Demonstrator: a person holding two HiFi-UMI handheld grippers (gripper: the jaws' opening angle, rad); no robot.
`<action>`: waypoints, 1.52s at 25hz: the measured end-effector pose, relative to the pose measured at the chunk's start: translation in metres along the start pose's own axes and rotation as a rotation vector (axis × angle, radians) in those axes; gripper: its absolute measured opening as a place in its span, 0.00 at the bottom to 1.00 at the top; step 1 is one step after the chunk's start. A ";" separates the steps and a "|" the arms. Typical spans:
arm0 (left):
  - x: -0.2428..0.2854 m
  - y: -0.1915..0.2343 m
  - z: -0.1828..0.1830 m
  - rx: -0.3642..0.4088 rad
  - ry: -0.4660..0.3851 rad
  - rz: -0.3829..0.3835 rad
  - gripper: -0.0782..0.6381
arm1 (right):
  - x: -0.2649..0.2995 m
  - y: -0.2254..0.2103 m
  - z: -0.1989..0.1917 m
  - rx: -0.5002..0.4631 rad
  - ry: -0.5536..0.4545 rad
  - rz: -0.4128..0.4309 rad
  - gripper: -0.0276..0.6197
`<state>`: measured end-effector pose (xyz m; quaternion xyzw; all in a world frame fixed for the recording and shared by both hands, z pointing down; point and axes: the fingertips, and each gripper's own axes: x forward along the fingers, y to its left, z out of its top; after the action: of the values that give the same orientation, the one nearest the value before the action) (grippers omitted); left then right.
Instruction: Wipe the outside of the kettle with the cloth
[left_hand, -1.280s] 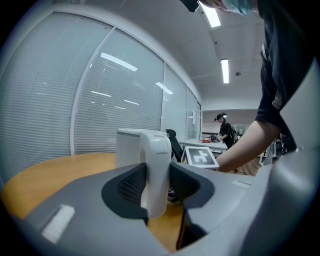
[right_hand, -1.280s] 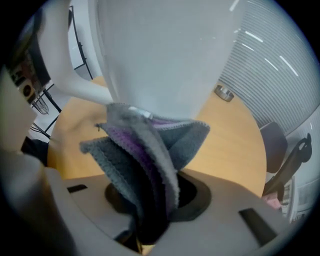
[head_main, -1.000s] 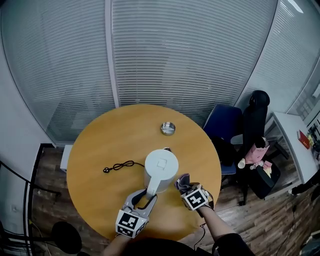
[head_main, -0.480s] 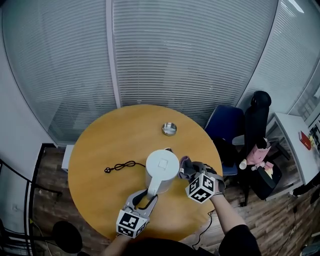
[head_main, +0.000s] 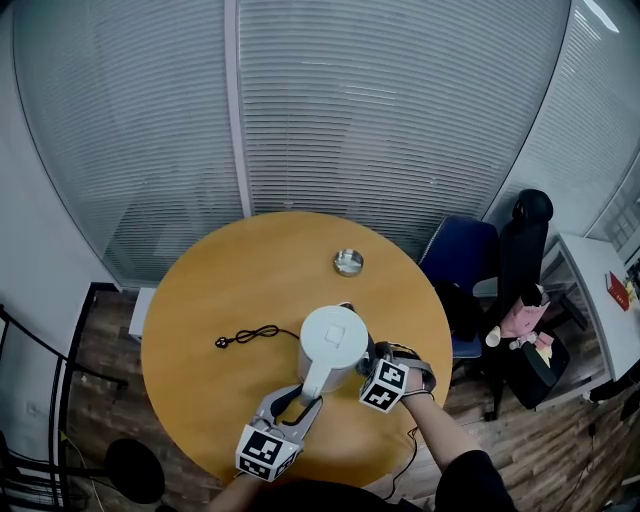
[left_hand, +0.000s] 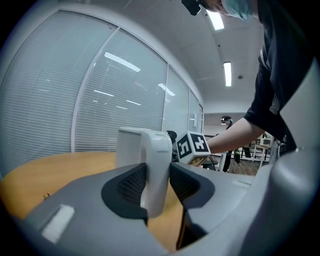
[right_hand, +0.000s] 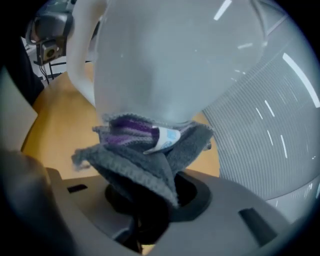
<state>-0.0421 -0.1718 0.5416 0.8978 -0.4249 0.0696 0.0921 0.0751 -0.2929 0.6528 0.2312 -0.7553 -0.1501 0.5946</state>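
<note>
My left gripper (left_hand: 157, 186) is clamped on the curved handle (left_hand: 155, 165) of the white plastic kettle (head_main: 332, 335), which stands on the round wooden table (head_main: 220, 290). My right gripper (right_hand: 150, 200) pinches the bunched grey-and-purple fleece cloth (right_hand: 145, 155) against the kettle's side. The cloth buries the jaw tips.

Metal dish (head_main: 348, 263), black cord (head_main: 250, 336) on round table (head_main: 200, 290).
</note>
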 end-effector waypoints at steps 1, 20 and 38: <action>0.000 0.000 0.000 -0.003 -0.002 -0.001 0.33 | 0.009 0.006 -0.003 0.003 0.017 0.020 0.22; -0.002 0.001 -0.002 -0.022 -0.016 0.010 0.33 | 0.038 0.064 -0.034 0.356 0.120 0.182 0.22; -0.053 -0.012 -0.028 -0.028 0.066 0.104 0.24 | -0.121 0.103 -0.019 1.109 -0.398 0.090 0.22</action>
<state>-0.0674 -0.1187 0.5572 0.8704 -0.4687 0.0978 0.1148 0.0981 -0.1412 0.6086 0.4426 -0.8271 0.2521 0.2376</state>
